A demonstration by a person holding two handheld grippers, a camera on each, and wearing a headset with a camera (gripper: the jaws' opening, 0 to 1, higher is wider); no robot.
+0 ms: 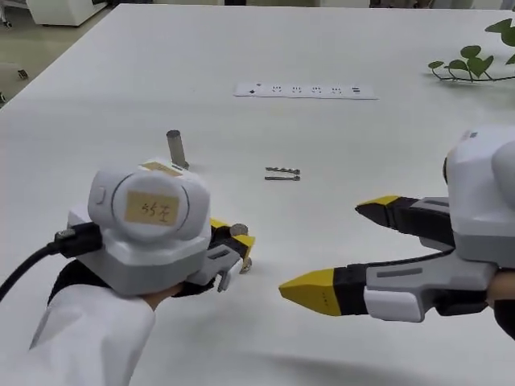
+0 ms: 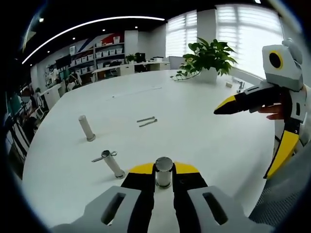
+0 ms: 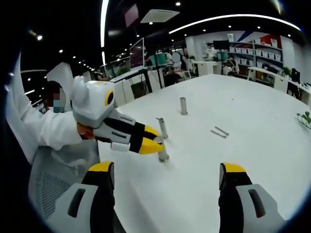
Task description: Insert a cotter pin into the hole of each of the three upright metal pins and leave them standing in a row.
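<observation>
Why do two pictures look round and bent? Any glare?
Left gripper view: fisheye curves the table, windows glare white. Right gripper view: same curving, dark ceiling, bright lamps. Head view: undistorted, soft even light, faint shadow under the right gripper.

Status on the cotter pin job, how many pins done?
One done: the middle pin has a cotter pin through it. In hand: the left gripper is shut on the held pin; the right gripper is open and empty. Left: two loose cotter pins to go in, one into the held pin, one into the far pin.
</observation>
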